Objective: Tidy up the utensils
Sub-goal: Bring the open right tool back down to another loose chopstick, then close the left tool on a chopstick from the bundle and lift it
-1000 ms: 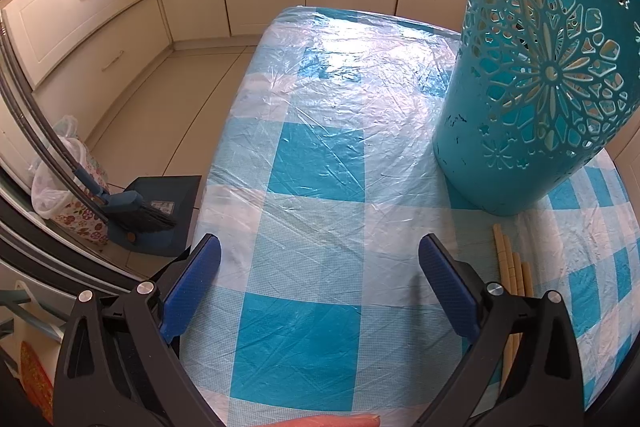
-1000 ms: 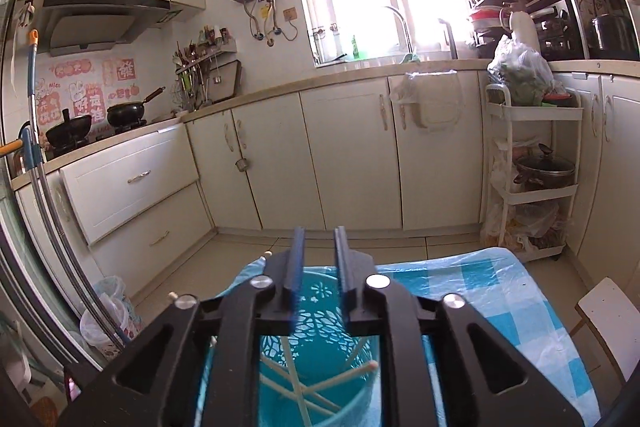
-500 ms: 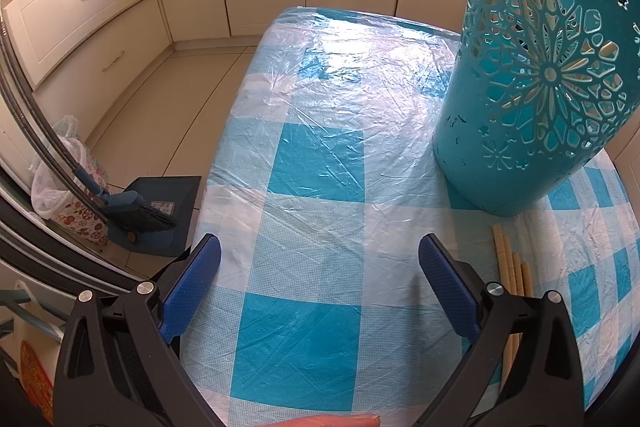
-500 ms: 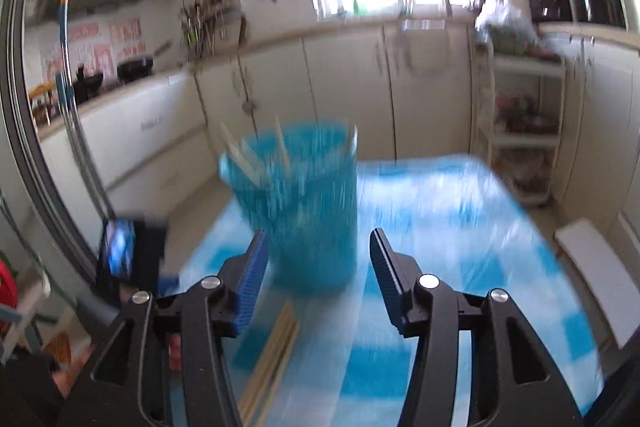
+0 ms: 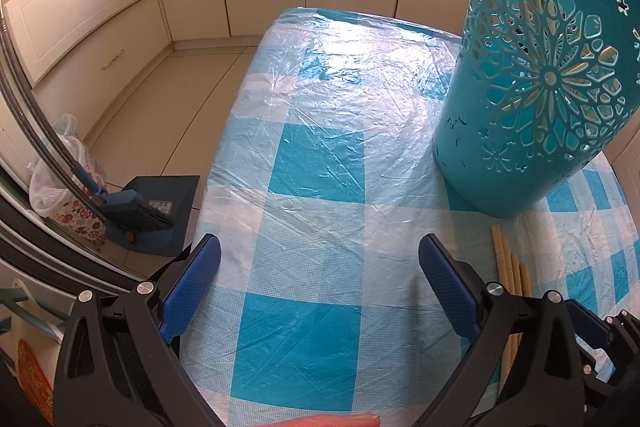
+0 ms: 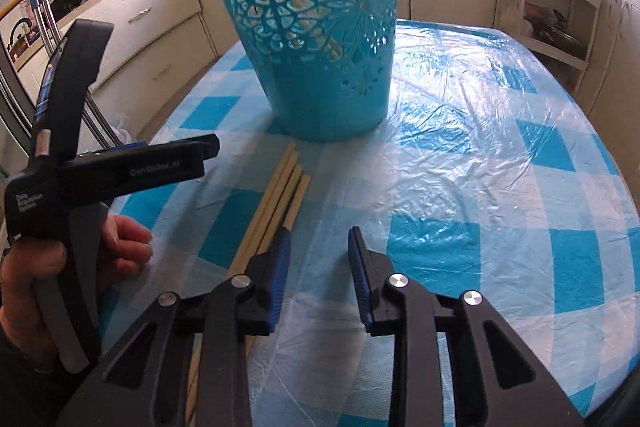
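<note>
- The pale wooden chopsticks (image 6: 280, 199) lie bundled on the blue-checked plastic tablecloth (image 6: 480, 187), just beside the perforated teal plastic basket (image 6: 320, 39), handy for dropping in
- right gripper (image 6: 316, 247): jaws have just been closing, nothing between them, poised beside the bundle
- left gripper (image 5: 320, 263): spread wide, empty, waiting

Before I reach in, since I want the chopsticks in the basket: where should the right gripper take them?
Grip the chopsticks across their width, midway along the shaft, coming from above. They lie flat, side by side on the tablecloth, thick ends toward the teal basket. The right gripper is open just beside them, so probably shift slightly left.
</note>
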